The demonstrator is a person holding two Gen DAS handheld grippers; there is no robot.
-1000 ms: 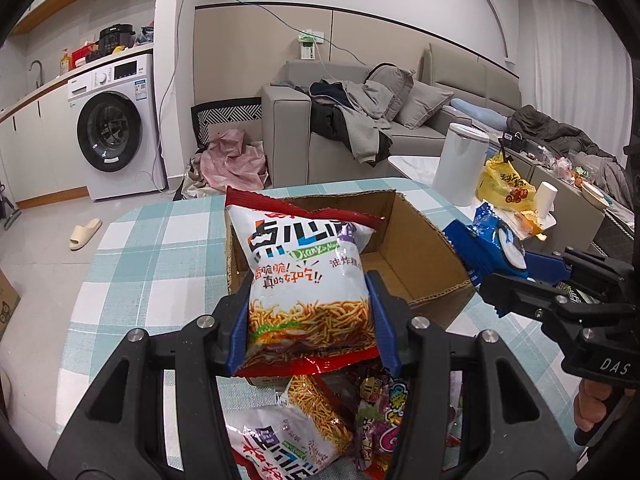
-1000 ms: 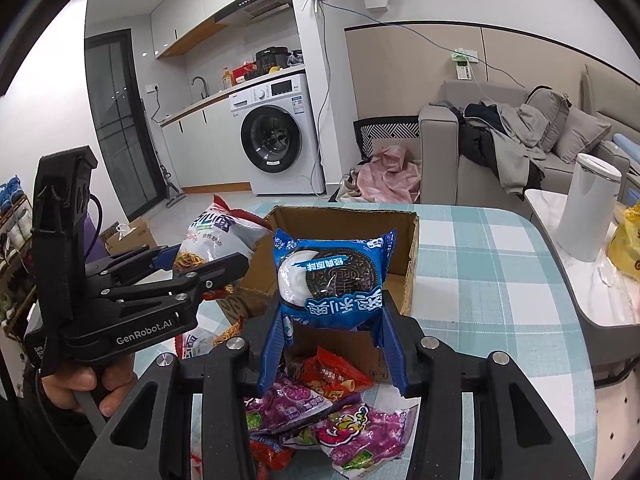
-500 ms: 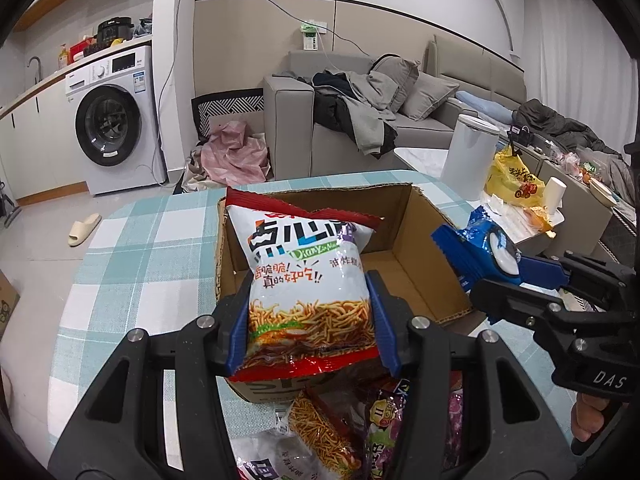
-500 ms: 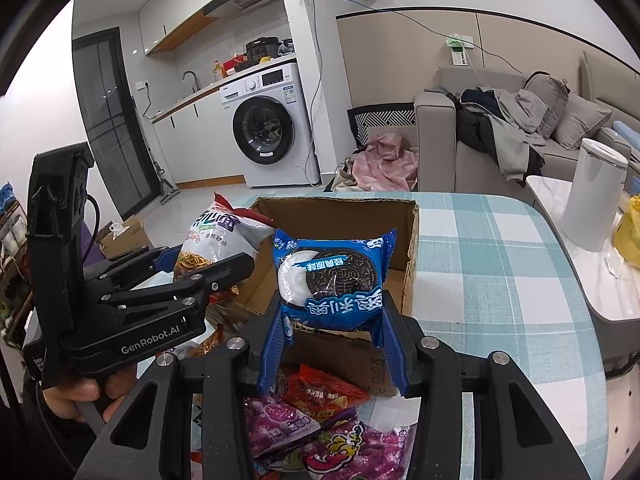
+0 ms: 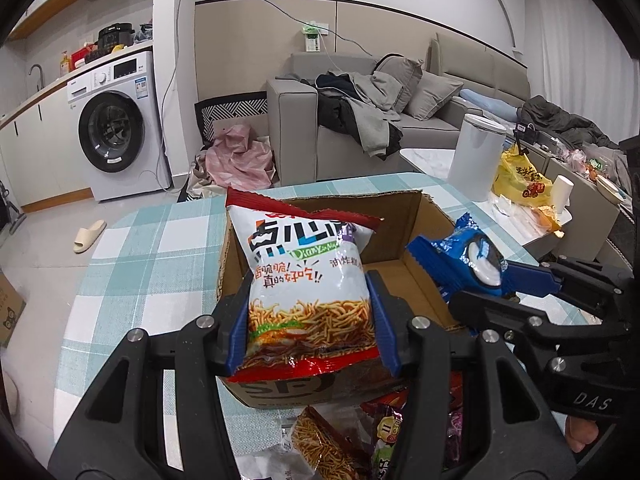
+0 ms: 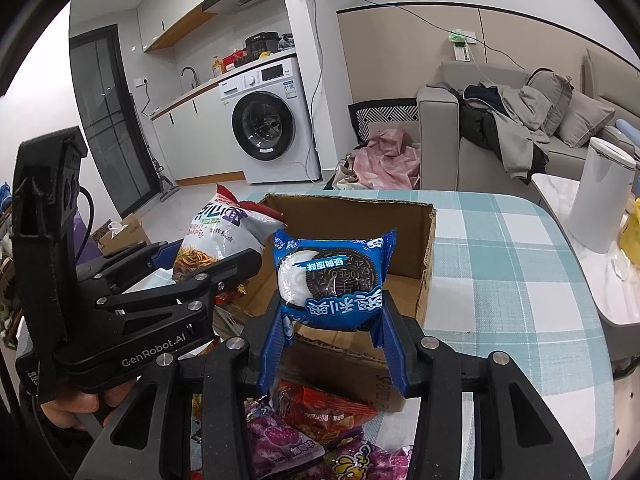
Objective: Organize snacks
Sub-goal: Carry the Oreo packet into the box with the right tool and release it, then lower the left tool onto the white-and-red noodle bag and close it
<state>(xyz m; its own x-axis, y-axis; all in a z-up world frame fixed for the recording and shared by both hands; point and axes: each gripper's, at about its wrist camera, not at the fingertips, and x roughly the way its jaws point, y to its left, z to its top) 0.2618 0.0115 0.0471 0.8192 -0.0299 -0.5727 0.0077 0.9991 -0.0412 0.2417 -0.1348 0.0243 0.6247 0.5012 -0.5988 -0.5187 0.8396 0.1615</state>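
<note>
My left gripper is shut on a white and red noodle-snack bag and holds it over the near left edge of an open cardboard box. My right gripper is shut on a blue Oreo pack and holds it above the box's near edge. The Oreo pack also shows in the left wrist view, and the noodle bag in the right wrist view. The box looks empty inside.
Several loose snack packs lie on the checked tablecloth in front of the box, purple ones and a red one. A white canister stands on a side table to the right. A sofa is behind.
Both grippers have moved forward with their packs, toward and over the cardboard box. The box now sits closer and lower in both views.
</note>
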